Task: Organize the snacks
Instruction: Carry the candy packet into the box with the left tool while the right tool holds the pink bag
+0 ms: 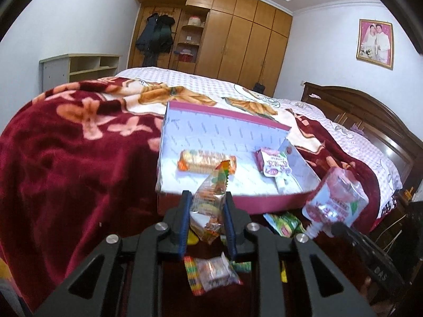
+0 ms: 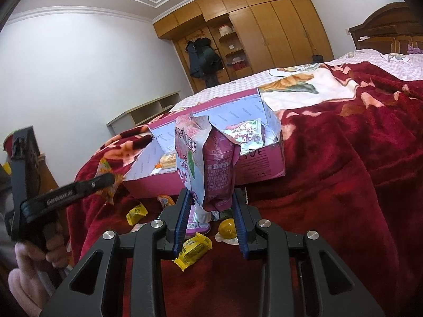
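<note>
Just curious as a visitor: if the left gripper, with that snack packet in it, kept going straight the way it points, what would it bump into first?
Probably the pink box: the left gripper points at its near wall, though depth is hard to judge.

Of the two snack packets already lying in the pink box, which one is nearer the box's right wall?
The pink-and-white packet, lying against the right wall of the box. The orange cracker packet lies left of it, mid-floor.

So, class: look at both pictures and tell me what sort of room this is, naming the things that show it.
Almost certainly a home bedroom: a large bed under a red floral blanket, its dark wooden headboard, and a wall of wooden wardrobes with coats hanging beside them.
</note>
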